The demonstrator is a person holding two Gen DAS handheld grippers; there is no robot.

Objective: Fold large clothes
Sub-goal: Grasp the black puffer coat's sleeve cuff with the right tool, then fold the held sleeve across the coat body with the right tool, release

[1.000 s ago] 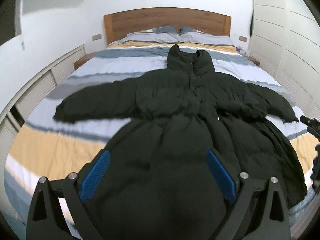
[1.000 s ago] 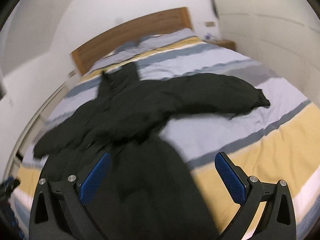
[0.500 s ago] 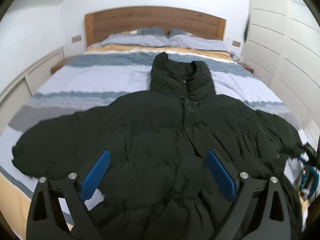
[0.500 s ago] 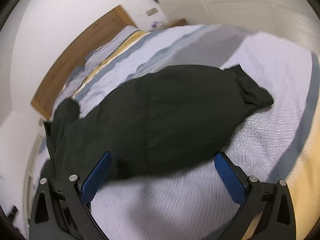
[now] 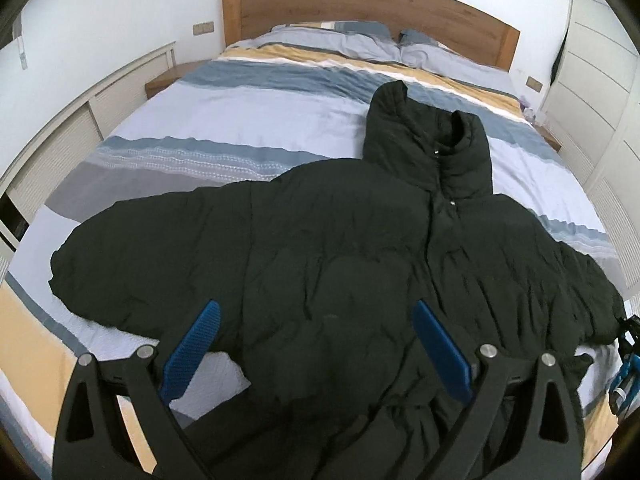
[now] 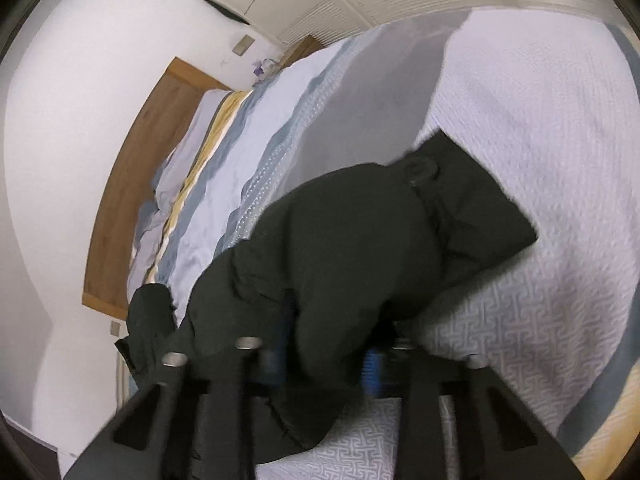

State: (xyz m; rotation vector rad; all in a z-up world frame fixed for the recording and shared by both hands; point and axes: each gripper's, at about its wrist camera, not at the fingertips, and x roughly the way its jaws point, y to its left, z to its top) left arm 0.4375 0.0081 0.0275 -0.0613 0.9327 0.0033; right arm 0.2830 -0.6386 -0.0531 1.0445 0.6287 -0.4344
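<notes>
My left tongs (image 5: 316,352) stand spread wide and grasp nothing; they hover over the chest of the black coat (image 5: 360,264), the two blue pads showing clear of the fabric. My right tongs (image 6: 324,360) are drawn in on the coat's right sleeve (image 6: 360,248): in the right wrist view the padded cloth bunches up between the arms and covers most of both pads, so I judge it a firm pinch near the cuff end, though the contact itself is buried in cloth.

The coat lies front up and buttoned on the bed (image 5: 248,128), hood (image 5: 424,136) toward the headboard (image 5: 360,4), both sleeves out sideways. The left sleeve (image 5: 132,256) rests flat on the striped cover.

Progress, as I judge it: early. No fold is visible anywhere on the body, and the hood is unfolded. The one step in hand appears to be bringing the right sleeve in across the chest. Left to do: that sleeve, the other sleeve, then the body, which is long and bulky.

Limits of view: the coat's lower part is cut off behind my left tongs, so I cannot see the hem. The right wrist picture is tilted and partly blurred. In the left wrist view, only a sliver of the right tool shows at the far edge.
</notes>
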